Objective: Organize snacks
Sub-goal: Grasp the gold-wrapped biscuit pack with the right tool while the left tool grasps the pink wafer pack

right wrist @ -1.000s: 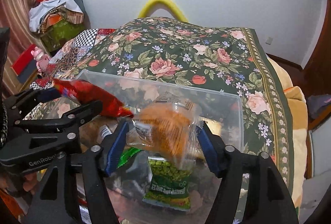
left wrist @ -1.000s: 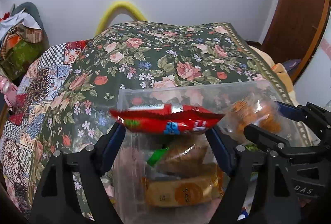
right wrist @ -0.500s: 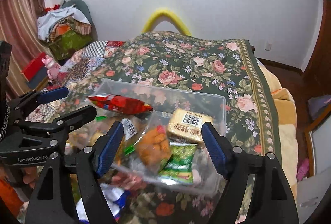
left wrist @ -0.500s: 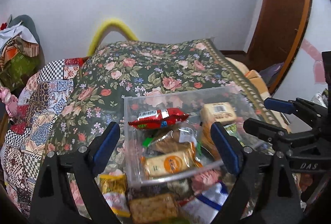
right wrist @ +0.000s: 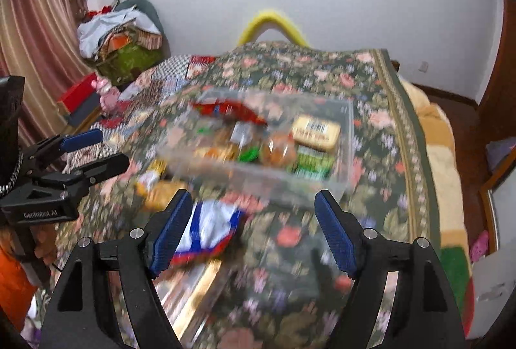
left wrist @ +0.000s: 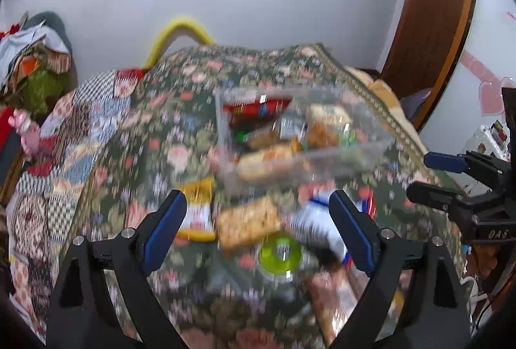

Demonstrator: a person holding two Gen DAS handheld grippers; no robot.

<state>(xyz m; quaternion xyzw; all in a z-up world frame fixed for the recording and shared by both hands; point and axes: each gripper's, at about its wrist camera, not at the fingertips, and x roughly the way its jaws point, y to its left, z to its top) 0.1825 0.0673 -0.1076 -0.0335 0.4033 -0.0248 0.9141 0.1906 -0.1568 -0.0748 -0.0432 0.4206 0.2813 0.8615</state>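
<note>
both grippers hang spread and empty above the flowered bedspread (right wrist: 371, 84), left gripper (left wrist: 258, 233) and right gripper (right wrist: 251, 229). the clear bin (right wrist: 350, 136) of snacks sits beyond them; loose packets, blurred, perhaps biscuits (left wrist: 246, 221), lie nearer.

Even, soft indoor light; heavy motion blur mid-frame, fisheye-warped dark corners.

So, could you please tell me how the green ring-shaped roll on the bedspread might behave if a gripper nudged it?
The green roll lies flat, hole upward, so it would probably slide rather than roll. It looks small and likely light. The soft floral bedspread may snag it; motion blur limits certainty.
</note>
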